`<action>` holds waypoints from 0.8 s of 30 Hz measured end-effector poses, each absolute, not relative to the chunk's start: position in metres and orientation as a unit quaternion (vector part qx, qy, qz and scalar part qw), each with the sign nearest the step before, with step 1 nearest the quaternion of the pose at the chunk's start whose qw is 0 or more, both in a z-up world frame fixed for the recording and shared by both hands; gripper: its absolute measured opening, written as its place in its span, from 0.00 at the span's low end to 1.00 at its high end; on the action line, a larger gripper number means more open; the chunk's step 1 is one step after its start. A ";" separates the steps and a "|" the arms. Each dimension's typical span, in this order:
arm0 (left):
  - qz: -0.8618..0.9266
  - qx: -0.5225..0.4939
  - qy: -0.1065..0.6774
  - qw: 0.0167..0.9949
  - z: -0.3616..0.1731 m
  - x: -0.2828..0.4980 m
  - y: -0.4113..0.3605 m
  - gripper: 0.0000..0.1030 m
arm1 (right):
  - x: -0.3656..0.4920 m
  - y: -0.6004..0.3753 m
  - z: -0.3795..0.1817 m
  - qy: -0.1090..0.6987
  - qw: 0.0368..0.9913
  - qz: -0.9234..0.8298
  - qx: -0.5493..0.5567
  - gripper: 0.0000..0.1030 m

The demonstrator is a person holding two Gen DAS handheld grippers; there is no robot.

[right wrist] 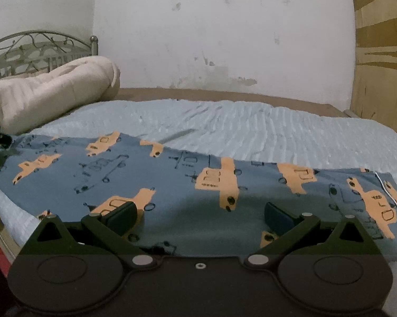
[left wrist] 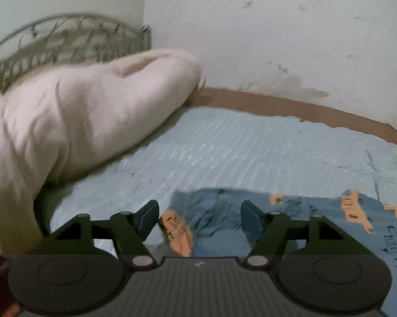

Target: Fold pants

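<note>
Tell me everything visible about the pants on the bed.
The pants are blue-grey soft fabric printed with orange trucks and dark outlined vehicles, with a thin white stripe near the right end. They lie stretched sideways, mostly flat, on the light blue ribbed bedcover; the left end looks rumpled. Neither hand-held gripper clamps them.

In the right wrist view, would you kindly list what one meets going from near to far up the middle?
right gripper → pants → light blue bedspread → brown bed edge → white wall

Bed (right wrist: 251, 126) with light-blue ribbed cover; blue truck-print pants (right wrist: 172, 185) spread flat along its near edge, cream duvet (right wrist: 48, 92) bunched beyond pants' left end, by headboard (right wrist: 40, 45).
</note>
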State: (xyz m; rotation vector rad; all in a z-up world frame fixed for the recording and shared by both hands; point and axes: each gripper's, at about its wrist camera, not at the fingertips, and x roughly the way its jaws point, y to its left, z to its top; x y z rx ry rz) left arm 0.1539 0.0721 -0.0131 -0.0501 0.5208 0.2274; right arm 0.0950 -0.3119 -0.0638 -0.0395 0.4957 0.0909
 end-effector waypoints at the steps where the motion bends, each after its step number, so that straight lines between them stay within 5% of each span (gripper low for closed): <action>1: 0.103 -0.020 0.253 0.962 -0.011 0.157 0.066 0.78 | 0.096 -0.312 -0.063 0.243 0.969 0.046 -0.020 0.99; 13: -0.020 0.045 0.290 0.956 -0.027 0.206 -0.043 0.81 | 0.110 -0.329 -0.066 0.247 0.967 0.024 -0.050 0.99; 24: 0.011 0.094 0.358 0.929 -0.055 0.279 -0.077 0.83 | 0.091 -0.443 -0.067 0.233 0.961 -0.133 -0.072 0.99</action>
